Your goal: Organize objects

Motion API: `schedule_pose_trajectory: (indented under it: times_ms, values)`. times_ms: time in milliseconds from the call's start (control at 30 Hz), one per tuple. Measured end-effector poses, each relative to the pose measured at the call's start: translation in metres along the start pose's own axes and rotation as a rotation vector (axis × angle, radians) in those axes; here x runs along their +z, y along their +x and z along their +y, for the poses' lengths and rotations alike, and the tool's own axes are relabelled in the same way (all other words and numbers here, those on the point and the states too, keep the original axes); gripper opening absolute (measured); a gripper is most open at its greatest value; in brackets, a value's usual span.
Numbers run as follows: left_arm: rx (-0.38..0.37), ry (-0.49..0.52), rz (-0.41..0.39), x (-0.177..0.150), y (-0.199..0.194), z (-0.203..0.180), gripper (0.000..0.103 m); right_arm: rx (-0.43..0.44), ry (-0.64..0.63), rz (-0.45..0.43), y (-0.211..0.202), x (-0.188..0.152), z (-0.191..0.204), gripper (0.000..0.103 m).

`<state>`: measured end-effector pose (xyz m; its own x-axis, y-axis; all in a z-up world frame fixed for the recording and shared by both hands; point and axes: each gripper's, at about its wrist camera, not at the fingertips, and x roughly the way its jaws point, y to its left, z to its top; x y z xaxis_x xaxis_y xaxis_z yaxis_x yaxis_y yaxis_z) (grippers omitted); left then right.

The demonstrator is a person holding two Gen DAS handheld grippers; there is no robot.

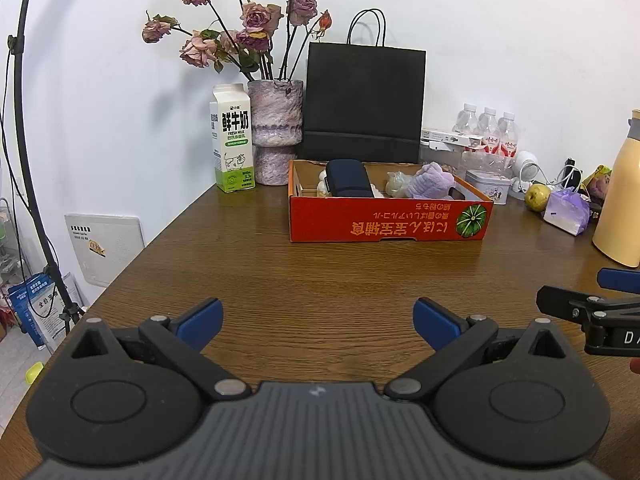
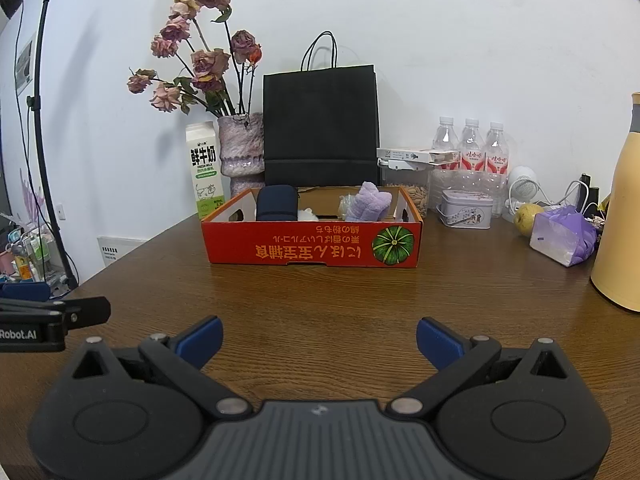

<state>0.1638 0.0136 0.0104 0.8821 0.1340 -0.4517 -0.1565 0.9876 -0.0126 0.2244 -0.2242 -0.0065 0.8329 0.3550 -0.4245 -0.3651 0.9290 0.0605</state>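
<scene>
With the left gripper [image 1: 318,322] and right gripper [image 2: 319,340] both spread wide and empty, reaching ahead risks clipping the near wall of the orange cardboard box [image 2: 312,246] and shoving it back into the black paper bag [image 2: 320,124].

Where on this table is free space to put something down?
Bare wood lies between both open grippers and the orange box, also left of the box before the milk carton. The right side is crowded: tin, pear, purple bag.

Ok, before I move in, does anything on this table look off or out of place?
Two things. The orange box sits with its printing upside down toward both cameras. The roses in the vase are wilted and drooping. Nothing looks spilled or tipped. The left gripper and right gripper are empty, jaws open.
</scene>
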Motion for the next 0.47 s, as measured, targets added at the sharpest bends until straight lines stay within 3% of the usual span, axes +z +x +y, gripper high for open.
schedule_pose_trajectory:
  times_ms: [467]
  values:
    - [0.0, 0.013, 0.006, -0.0013, 0.0001, -0.0066, 0.103, 0.004, 0.011, 0.002, 0.0003, -0.0001, -0.0017, 0.103]
